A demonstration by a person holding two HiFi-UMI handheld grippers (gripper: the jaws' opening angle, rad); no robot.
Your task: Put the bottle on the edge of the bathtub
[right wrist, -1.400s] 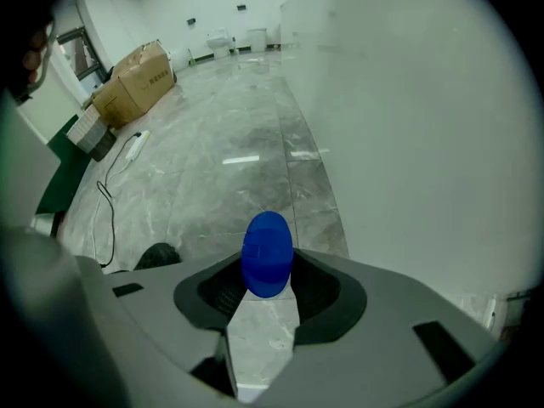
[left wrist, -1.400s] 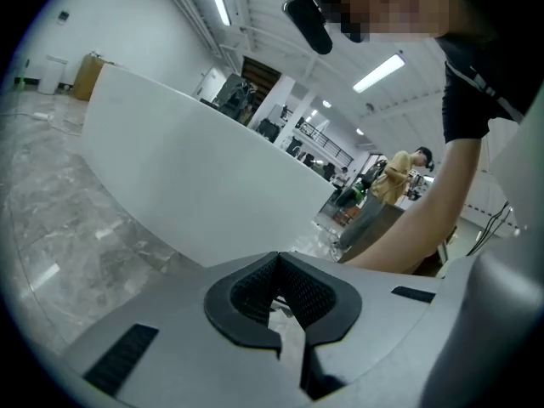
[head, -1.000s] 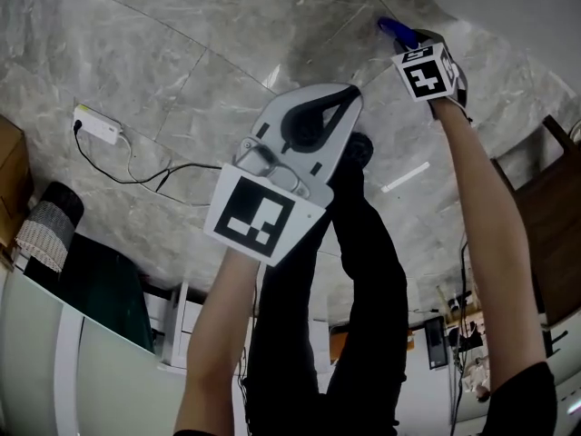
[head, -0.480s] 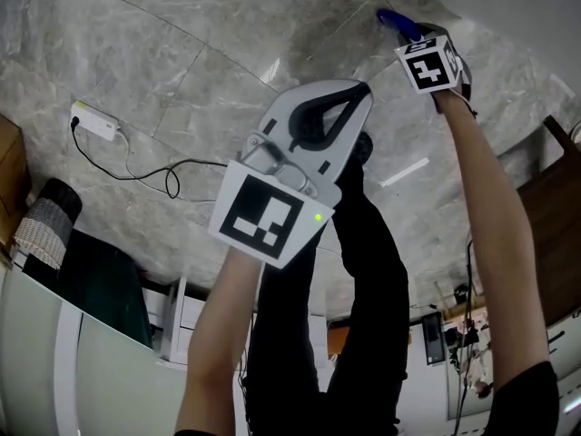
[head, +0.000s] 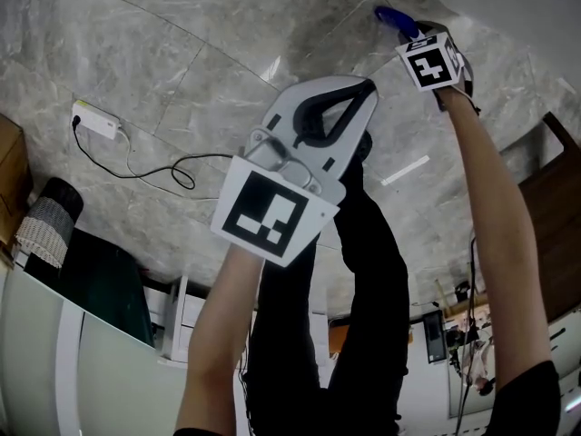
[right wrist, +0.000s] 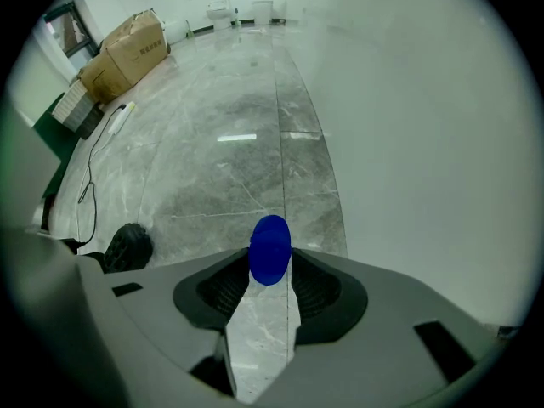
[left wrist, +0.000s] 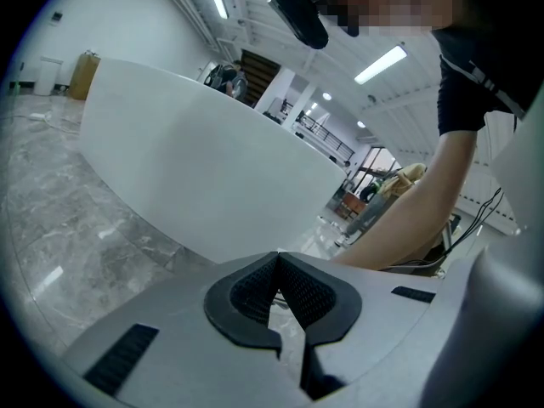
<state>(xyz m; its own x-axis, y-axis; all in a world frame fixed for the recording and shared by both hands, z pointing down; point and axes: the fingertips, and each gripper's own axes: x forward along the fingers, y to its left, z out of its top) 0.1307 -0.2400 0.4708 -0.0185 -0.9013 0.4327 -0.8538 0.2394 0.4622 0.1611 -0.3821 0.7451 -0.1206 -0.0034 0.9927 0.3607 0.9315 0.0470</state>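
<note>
2 grippers: 1 in each of the person's hands, both held over a grey marble floor (head: 182, 71).
Left gripper (head: 363, 87): jaws closed tip to tip with nothing between them; it faces the white bathtub (left wrist: 212, 168).
Right gripper (head: 413, 33): at the end of an outstretched arm, jaws clamped on the blue bottle (right wrist: 270, 249), which sits at their tips.
Bottle: held up off the floor by the right gripper, near the bathtub's white wall.
Power strip (head: 96, 123): white, lying on the floor well to the left, with a black cable (head: 154, 175) trailing from it.
Person: black trouser legs (head: 363, 271) show below the left gripper.
</note>
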